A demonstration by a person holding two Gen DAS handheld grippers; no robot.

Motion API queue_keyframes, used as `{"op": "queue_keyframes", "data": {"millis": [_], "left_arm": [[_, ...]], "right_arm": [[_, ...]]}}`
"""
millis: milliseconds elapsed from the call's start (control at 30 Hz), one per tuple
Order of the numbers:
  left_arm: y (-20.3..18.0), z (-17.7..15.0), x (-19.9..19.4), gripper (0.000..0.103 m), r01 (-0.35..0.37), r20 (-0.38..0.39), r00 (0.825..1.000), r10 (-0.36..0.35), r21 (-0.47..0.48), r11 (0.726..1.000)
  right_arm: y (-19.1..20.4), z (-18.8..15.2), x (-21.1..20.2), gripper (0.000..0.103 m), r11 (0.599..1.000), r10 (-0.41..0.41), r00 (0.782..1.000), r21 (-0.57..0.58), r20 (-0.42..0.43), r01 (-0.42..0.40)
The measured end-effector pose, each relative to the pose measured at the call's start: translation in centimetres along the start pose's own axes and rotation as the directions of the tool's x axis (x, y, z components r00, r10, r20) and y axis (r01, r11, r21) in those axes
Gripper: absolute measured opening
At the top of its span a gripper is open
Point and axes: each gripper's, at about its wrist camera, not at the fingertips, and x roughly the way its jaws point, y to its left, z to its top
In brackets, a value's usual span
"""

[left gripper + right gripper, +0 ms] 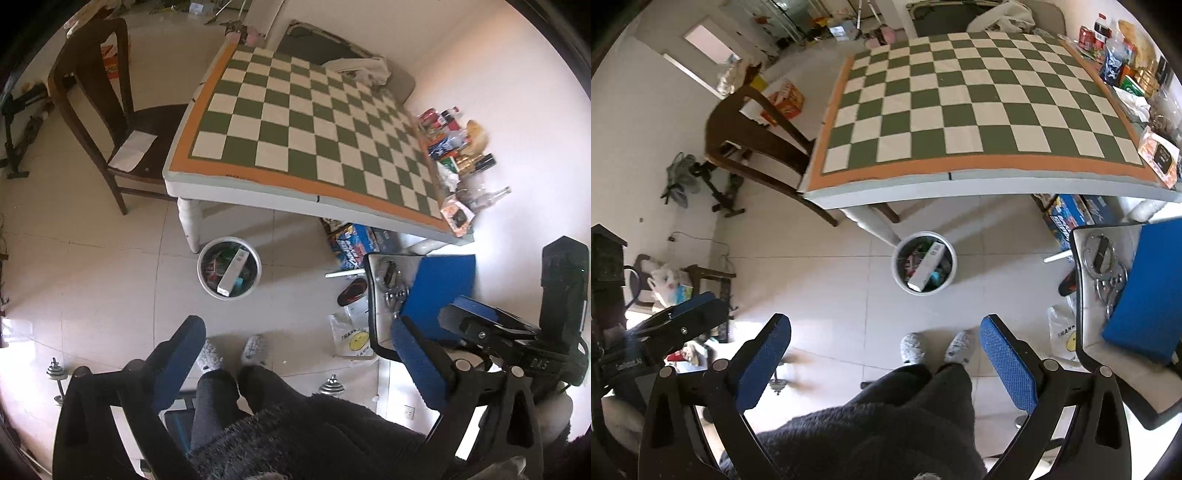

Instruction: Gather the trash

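Observation:
A white trash bin [200, 267] [896, 264] stands on the tiled floor by the table leg. It holds a long white box and other litter. Above it is a table with a green-and-white checkered cloth [303, 122] [960, 92]. Bottles, cans and packets [454, 147] [1123, 55] crowd the table's right edge. My left gripper [299, 354] hangs high over the floor, open, with only a person's legs seen between its blue pads. My right gripper [886, 354] is likewise open and holds nothing. Each gripper shows at the edge of the other's view.
A dark wooden chair [110, 110] [757, 140] stands left of the table. A chair with a blue cushion [443, 284] [1145, 288] is at the right, with a smiley plastic bag [351, 339] beside it. Boxes [354, 243] sit under the table. Dumbbells [330, 386] lie near the person's slippered feet [229, 350].

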Motion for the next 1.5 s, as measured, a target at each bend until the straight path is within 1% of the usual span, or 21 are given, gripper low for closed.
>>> {"op": "queue_keyframes", "data": {"millis": [167, 300, 467, 733, 1500], "left_arm": [[-0.6, -0.4, -1.1, 0.103, 0.01, 0.004, 1.0, -0.01, 0.013, 1.0], [-0.9, -0.5, -1.4, 0.103, 0.001, 0.004, 1.0, -0.001, 0.023, 1.0], [-1.0, -0.9, -1.5, 0.103, 0.0, 0.007, 1.0, 0.0, 0.014, 1.0], [-0.7, -1.0, -1.5, 0.103, -0.001, -0.012, 1.0, 0.001, 0.025, 1.0], [-0.8, -0.9, -1.1, 0.103, 0.002, -0.015, 1.0, -0.002, 0.026, 1.0]], "right_arm": [[0.8, -0.2, -1.2, 0.103, 1.0, 0.016, 1.0, -0.016, -0.008, -0.016], [1.2, -0.3, -1.3, 0.103, 0.999, 0.025, 0.999, -0.032, -0.027, -0.026], [1.4, -0.4, -1.1, 0.103, 0.998, 0.032, 0.998, -0.052, -0.051, -0.035], [1.1, -0.3, -0.7, 0.103, 0.998, 0.032, 0.997, -0.061, -0.073, -0.036], [1.1, -0.2, -0.7, 0.103, 0.997, 0.034, 0.996, -0.063, -0.079, -0.039]]}}
